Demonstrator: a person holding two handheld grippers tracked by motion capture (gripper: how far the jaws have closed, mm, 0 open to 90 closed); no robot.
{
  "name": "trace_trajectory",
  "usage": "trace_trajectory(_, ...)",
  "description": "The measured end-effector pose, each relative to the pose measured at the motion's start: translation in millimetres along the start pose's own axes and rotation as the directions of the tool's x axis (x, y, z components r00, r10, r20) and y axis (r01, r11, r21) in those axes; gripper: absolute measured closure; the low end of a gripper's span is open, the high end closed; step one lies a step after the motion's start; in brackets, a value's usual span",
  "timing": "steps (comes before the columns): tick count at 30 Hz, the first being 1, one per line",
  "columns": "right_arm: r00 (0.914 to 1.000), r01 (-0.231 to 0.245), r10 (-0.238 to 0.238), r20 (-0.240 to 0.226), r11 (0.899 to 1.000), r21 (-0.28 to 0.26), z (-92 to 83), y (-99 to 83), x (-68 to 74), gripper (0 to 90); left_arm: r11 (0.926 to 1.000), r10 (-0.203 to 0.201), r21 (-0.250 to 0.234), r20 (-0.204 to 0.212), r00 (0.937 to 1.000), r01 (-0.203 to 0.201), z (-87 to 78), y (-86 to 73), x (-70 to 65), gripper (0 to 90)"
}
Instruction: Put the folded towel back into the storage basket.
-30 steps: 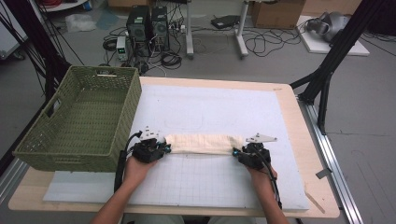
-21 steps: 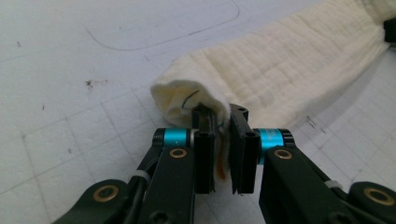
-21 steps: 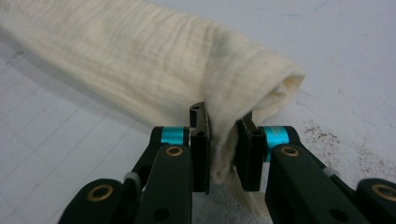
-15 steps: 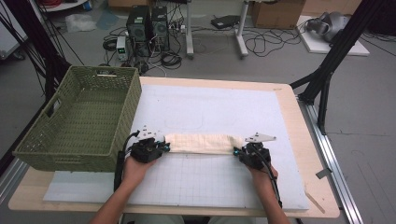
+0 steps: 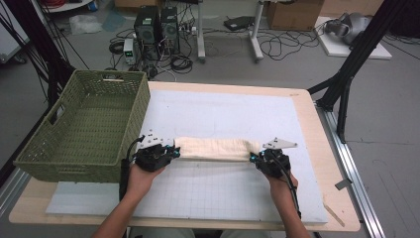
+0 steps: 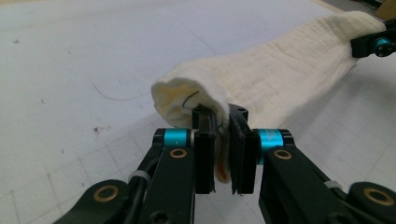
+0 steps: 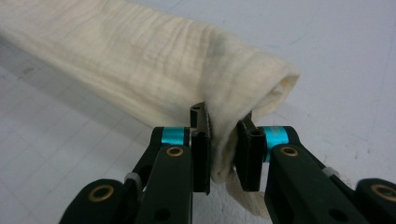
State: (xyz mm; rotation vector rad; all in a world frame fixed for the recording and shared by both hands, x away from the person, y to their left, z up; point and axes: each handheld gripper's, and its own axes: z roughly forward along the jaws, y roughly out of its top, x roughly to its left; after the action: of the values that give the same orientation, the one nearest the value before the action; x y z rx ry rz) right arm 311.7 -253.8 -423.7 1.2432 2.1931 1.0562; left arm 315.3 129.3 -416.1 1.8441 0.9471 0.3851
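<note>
Pinching one end each, both grippers hold a cream cloth roll (image 5: 214, 148) that stretches between them over the white gridded mat (image 5: 218, 198) on the worktop (image 5: 317, 129). Left gripper (image 5: 172, 150): jaws nearly together, pressed on a fold of fabric at the roll's left end; in the left gripper view (image 6: 223, 140) a thin wad of cloth (image 6: 280, 74) sits squeezed between the black pads, with the open curl of the roll just above them. Its jaws have just been closing a little, cloth between them. Right gripper (image 5: 255, 157): same state, jaws drawn in on the roll's right end; the right gripper view (image 7: 223, 144) shows the fabric (image 7: 140, 60) bunched between the pads and a tail of it hanging below. Its jaws have likewise just been closing, cloth between them. Long axis of the roll runs left to right across the mat, roughly parallel to the near worktop edge, right end a touch nearer the person. Roll lies in the near half of the mat, just right of the green woven basket (image 5: 79, 129), apart from it. Hands (image 5: 141, 173) come in from the bottom of the high view
</note>
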Motion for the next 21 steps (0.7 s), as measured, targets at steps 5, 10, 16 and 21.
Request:
trace_trajectory(5,0.9999,0.014,-0.014,0.006,1.0,-0.02,-5.6,6.9,1.6,79.1,0.9996,0.006,-0.029,0.0,1.0,-0.006,-8.3,7.1,-1.7,81.6)
trace_trajectory(10,0.9999,0.015,-0.015,0.0,0.999,-0.041,-8.7,12.9,2.9,79.0,0.998,0.013,-0.062,-0.008,0.9999,-0.014,-17.7,15.4,-2.2,81.6)
trace_trajectory(16,0.9997,0.026,-0.026,0.003,0.998,-0.06,-11.6,25.5,4.6,79.0,0.9936,0.034,-0.107,-0.018,0.9993,-0.036,-31.6,28.1,-6.8,81.6)
trace_trajectory(21,0.9993,0.038,-0.037,0.007,0.997,-0.072,-16.5,37.4,6.1,79.0,0.9915,0.037,-0.124,-0.027,0.9989,-0.04,-38.7,32.5,-7.1,81.6)
